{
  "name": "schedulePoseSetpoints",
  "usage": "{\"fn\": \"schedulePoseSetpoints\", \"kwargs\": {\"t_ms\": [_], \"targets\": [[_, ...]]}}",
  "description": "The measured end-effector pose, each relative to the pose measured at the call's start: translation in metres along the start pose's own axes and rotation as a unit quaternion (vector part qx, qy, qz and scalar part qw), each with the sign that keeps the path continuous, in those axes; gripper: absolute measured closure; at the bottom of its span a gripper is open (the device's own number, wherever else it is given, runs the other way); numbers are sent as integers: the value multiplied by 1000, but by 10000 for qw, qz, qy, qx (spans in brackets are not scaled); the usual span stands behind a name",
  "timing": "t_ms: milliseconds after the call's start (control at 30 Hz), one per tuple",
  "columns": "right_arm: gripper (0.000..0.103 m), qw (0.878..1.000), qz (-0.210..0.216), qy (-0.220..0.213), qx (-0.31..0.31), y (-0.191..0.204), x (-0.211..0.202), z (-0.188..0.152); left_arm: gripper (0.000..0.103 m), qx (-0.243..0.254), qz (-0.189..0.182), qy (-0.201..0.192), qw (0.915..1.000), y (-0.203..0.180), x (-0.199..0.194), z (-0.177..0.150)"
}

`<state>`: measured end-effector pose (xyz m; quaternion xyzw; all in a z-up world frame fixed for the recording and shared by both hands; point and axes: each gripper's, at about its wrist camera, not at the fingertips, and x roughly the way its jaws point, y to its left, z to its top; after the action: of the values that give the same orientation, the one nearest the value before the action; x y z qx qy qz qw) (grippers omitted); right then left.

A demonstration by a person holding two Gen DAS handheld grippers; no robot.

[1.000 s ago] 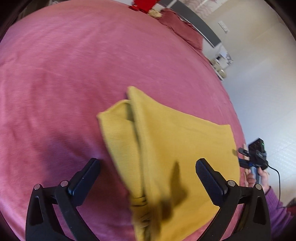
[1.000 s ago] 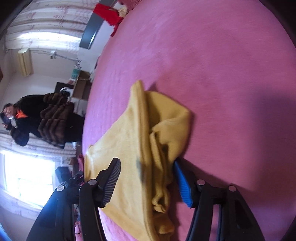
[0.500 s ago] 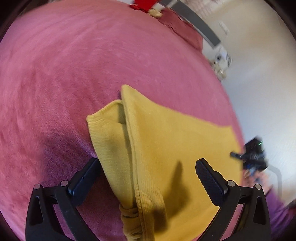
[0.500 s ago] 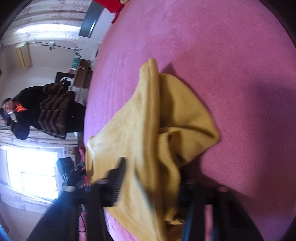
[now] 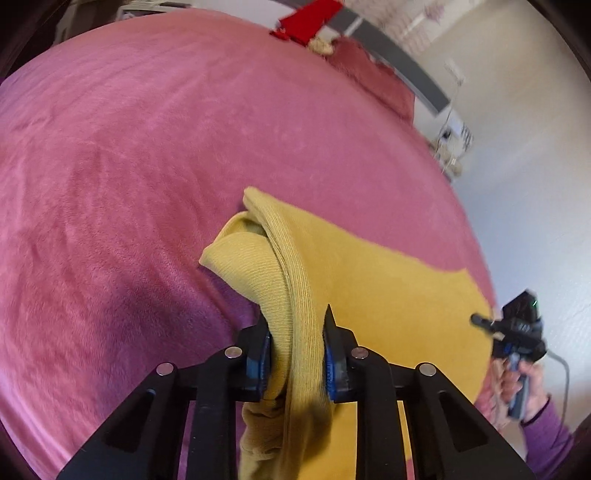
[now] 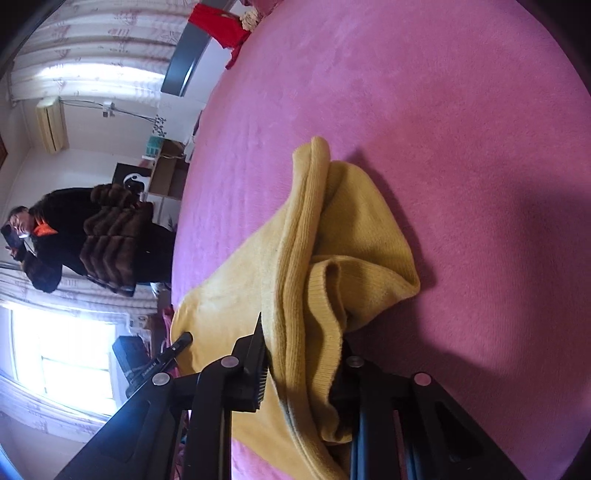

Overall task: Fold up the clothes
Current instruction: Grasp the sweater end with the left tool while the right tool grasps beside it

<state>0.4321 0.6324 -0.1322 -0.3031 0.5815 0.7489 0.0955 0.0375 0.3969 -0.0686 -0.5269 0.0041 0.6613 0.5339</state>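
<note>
The left gripper [image 5: 295,354] is pinching a thick ribbed fold of the yellow garment [image 5: 388,302] between its two blue-padded fingers [image 5: 258,358], jaws drawn in tight on the cloth. The right gripper [image 6: 301,373] is likewise clamping a bunched ribbed edge of the same garment [image 6: 354,236], its fingers pressing in from both sides.

The pink blanket [image 5: 147,166] is covering the whole bed and filling most of both views [image 6: 443,110]. The yellow garment is lying on it, spreading flat toward the right in the left wrist view, while the gripped edge is rising up in a ridge that is peaking at a rounded corner farther up the bed. In the right wrist view a looser flap is drooping to the right of that ridge and resting on the blanket.

Beside the bed, a person in a dark fur-trimmed coat [image 6: 103,236] is standing near a bright window [image 6: 66,354] with pale curtains. A grey headboard [image 5: 391,48] is running along the far end of the bed, with a red cloth [image 5: 306,22] lying against it. At the right edge of the left wrist view, a hand [image 5: 528,384] in a purple sleeve [image 5: 546,443] is gripping the handle of the other black tool.
</note>
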Motion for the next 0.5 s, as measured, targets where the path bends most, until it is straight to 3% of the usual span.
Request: {"fn": "schedulePoseSetpoints", "kwargs": {"t_ms": [267,500], "targets": [[83,9993,177,-102,-324,55,-23,-7,79,94,-559,-497,9972,-21,-63,-19],[83,9936,190,66,-1108,153,-28,-24,79,-168,-719,-1148,9906,7,-159,-46]]}}
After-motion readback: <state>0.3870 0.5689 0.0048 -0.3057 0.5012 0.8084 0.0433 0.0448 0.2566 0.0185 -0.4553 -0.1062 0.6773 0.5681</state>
